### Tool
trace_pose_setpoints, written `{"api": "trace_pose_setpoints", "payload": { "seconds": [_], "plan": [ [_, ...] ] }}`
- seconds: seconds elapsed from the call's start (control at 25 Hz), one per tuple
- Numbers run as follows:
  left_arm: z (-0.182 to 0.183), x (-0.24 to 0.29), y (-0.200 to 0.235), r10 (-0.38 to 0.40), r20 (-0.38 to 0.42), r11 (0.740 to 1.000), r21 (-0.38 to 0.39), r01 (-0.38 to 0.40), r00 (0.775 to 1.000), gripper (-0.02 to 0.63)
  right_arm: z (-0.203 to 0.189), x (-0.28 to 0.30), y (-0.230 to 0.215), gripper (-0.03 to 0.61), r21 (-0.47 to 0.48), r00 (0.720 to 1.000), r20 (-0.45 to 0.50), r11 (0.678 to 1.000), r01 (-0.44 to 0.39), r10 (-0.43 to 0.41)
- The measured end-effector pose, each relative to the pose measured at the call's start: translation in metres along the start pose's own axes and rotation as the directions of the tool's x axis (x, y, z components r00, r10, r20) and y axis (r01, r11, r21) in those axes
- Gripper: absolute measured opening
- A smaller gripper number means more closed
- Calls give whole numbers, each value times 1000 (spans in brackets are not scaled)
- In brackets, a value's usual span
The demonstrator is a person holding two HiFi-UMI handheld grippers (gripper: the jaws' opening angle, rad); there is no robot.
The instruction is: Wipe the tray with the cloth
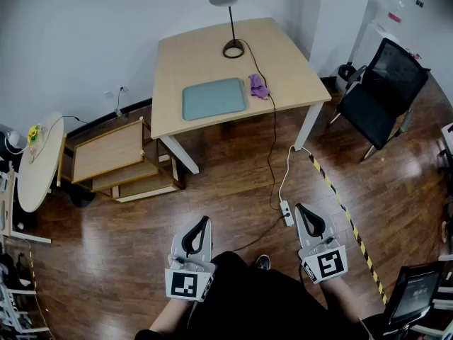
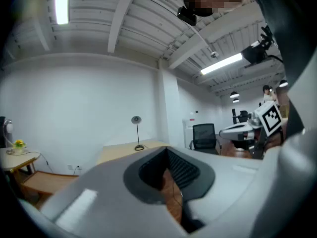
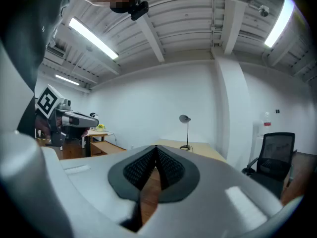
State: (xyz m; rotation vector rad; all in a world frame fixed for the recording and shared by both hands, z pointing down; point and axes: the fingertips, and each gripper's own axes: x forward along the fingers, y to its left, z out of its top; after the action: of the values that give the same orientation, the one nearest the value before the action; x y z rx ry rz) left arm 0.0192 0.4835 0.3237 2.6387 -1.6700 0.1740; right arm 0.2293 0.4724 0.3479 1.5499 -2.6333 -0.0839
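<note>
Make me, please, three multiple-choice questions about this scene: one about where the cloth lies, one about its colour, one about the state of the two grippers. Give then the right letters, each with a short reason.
1. Where does the cloth lie?
A. In the middle of the tray
B. On the table, beside the tray, on its right in the head view
C. Hanging off the table's near edge

2. What colour is the cloth?
A. Purple
B. White
C. Green

3. How do the left gripper and the right gripper stand?
A. Both wide open
B. One shut on the cloth
C. Both shut, with nothing held

Right letters:
1 B: the head view shows it on the tabletop next to the tray.
2 A: it is plainly purple against the pale wood.
3 C: each gripper view shows its pads together and nothing between them.
</note>
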Motion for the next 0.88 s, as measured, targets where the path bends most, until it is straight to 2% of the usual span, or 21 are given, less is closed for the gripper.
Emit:
{"api": "trace_pose_setpoints", "payload": {
  "seconds": [0.12, 0.28, 0.36, 0.48, 0.68, 0.76, 0.88],
  "plan": [
    [2, 19, 8, -4, -2, 1000, 10, 4, 1000, 21, -3, 17, -7, 3, -31, 1000, -8, 1000, -7, 7],
    [3, 52, 27, -12, 12, 999, 30, 11, 1000, 21, -12, 46, -26, 3, -15, 1000, -21, 1000, 17, -17],
    [4, 73, 44, -14, 33, 999, 35, 12, 999, 21, -16, 67, -36, 3, -2, 999, -33, 999, 32, -32],
    [-8, 111, 85, -17, 24, 999, 39, 16, 1000, 21, -19, 109, -47, 3, 2, 998, -43, 999, 49, -49],
    [4, 186, 165, -11, 61, 999, -51, 14, 998, 21, -22, 188, -82, 3, 41, 985, -112, 990, 138, -133],
    [0, 211, 192, -36, 47, 998, -56, 38, 998, 23, -25, 218, -100, 3, 61, 973, -151, 981, 186, -175],
    [-14, 249, 227, -65, 1, 994, -93, 65, 998, 75, -31, 256, -124, 5, 86, 955, -200, 967, 239, -219]
  ]
}}
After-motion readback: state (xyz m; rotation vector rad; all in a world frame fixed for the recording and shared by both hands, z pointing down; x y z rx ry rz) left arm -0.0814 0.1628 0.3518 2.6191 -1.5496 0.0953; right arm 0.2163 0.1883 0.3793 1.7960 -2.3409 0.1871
